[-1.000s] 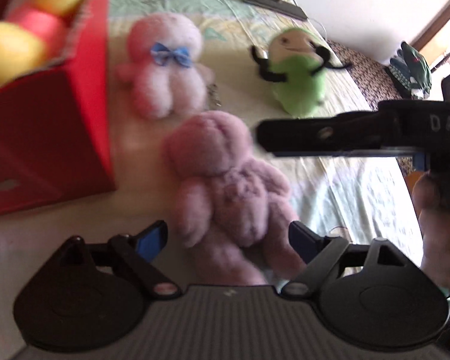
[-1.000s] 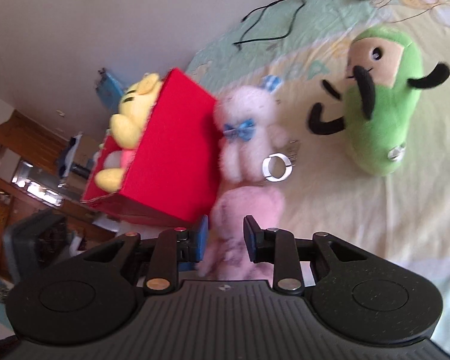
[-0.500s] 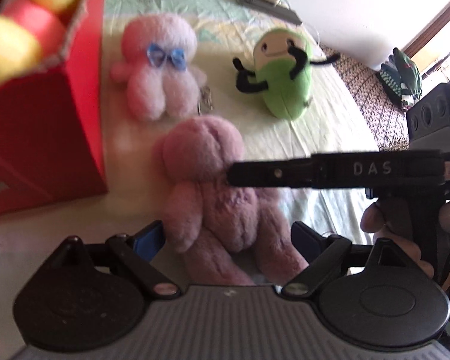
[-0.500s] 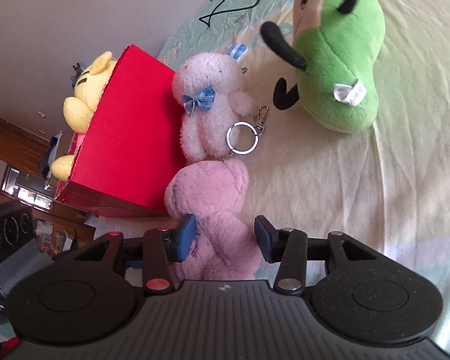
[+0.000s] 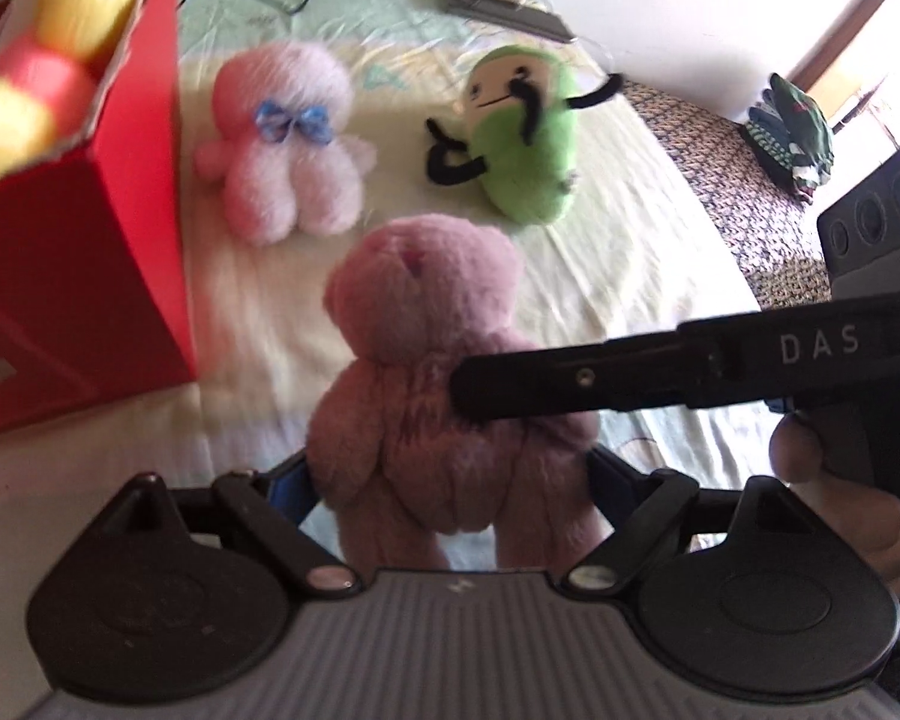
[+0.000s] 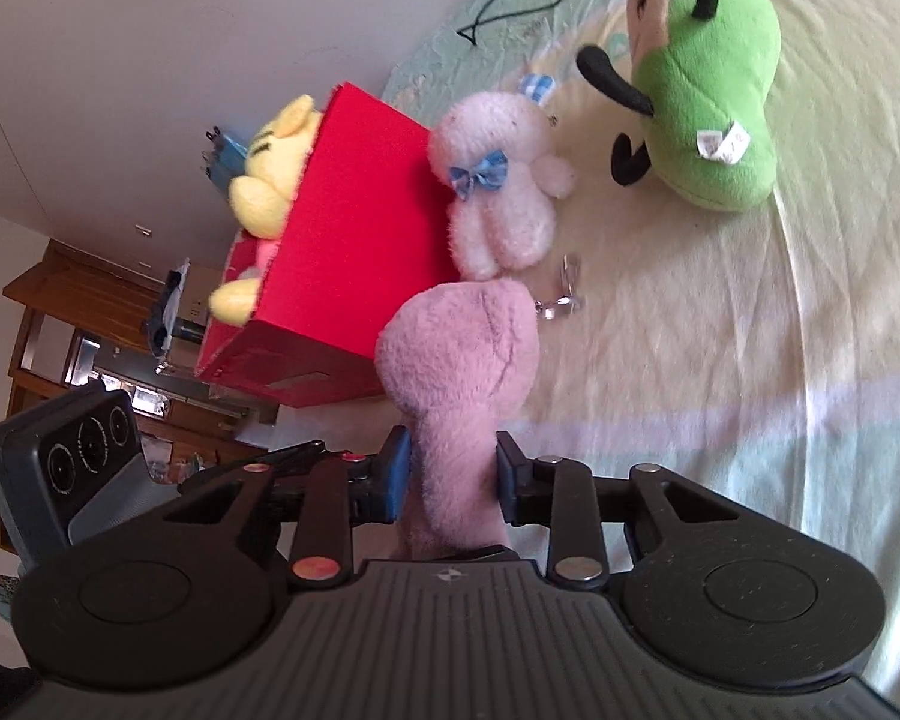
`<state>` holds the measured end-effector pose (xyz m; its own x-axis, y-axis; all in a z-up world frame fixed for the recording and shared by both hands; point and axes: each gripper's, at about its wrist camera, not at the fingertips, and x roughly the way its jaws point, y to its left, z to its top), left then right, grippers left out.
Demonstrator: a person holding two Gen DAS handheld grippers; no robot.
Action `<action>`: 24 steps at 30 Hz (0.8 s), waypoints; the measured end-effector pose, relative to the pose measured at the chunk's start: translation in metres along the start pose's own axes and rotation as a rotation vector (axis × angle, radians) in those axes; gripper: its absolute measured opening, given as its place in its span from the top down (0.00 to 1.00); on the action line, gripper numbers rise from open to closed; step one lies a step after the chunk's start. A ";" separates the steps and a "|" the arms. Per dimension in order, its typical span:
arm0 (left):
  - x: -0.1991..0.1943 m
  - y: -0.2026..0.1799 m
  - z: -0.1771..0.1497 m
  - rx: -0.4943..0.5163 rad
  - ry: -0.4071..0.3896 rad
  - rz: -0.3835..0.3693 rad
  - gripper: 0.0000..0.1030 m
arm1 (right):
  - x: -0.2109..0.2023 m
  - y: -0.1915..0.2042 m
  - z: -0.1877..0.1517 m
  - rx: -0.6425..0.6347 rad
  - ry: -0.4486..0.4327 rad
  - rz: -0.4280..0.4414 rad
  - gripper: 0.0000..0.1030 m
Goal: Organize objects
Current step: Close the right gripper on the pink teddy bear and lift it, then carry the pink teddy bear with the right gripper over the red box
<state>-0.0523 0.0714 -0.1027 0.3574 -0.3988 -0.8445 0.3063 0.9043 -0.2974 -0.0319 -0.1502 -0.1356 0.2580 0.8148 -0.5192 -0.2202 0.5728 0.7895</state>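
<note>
Right wrist view first: we're pinching the pink teddy bear (image 6: 459, 372) around its body with the right gripper (image 6: 450, 474), whose jaws have just been closing, and both pads are pressing into the fur now. We're seeing the bear near the front edge of the bed (image 6: 720, 330), its head just beside the red box (image 6: 360, 228). A yellow plush (image 6: 270, 180) is sticking out of that box. Next to the box's far side the pale pink plush with the blue bow (image 6: 504, 204) is lying on the sheet, a metal key ring (image 6: 561, 300) is lying near it, and the green plush (image 6: 708, 78) is sitting farther toward the head of the bed.

Over in the left wrist view, we're keeping the left gripper (image 5: 450, 480) spread wide, its fingers flanking the bear's legs; can't tell if they're touching the fur.
</note>
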 end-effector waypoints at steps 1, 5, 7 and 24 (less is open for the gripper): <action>-0.002 -0.003 0.000 0.009 -0.011 0.001 0.15 | -0.005 0.003 0.000 -0.004 -0.014 0.008 0.70; -0.025 -0.011 0.002 0.028 -0.077 -0.011 0.15 | -0.023 0.020 0.000 -0.046 -0.068 0.044 0.70; -0.038 -0.012 0.005 0.027 -0.117 -0.021 0.15 | -0.028 0.033 0.001 -0.072 -0.098 0.058 0.70; -0.175 0.056 0.031 0.092 -0.433 -0.078 0.15 | 0.011 0.187 0.028 -0.315 -0.338 0.107 0.70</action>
<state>-0.0706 0.1876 0.0419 0.6607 -0.5100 -0.5508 0.4170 0.8595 -0.2956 -0.0435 -0.0365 0.0150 0.4985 0.8260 -0.2632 -0.5237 0.5289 0.6678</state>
